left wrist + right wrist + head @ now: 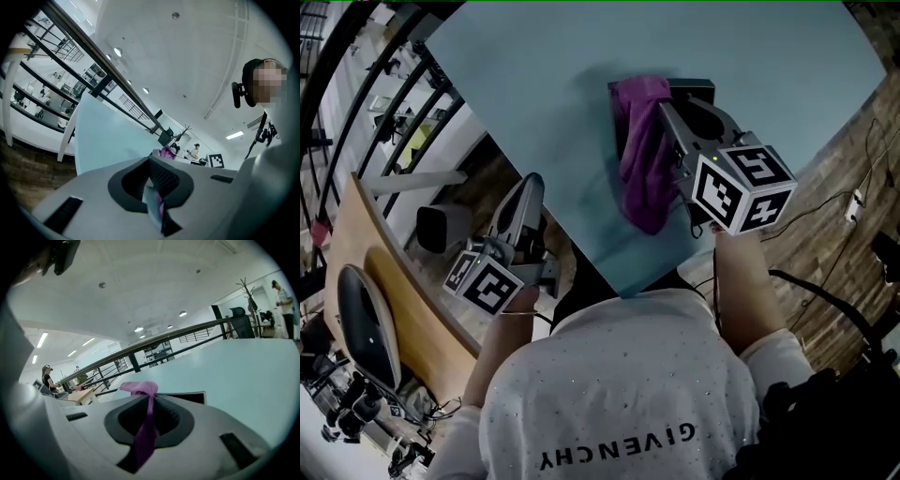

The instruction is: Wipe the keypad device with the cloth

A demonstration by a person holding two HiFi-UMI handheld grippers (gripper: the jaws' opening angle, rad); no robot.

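A purple cloth hangs from my right gripper, which is shut on its upper end. The cloth drapes over the left part of the dark keypad device on the pale blue table. In the right gripper view the cloth runs down between the jaws of the right gripper, and the device's dark edge shows just beyond. My left gripper is off the table's left edge with its jaws together and nothing in them. The left gripper view shows the left gripper with the cloth far off.
The table's near corner points at the person's body. A black railing runs along the left. A wooden desk with a dark chair stands at lower left. Cables lie on the wood floor to the right.
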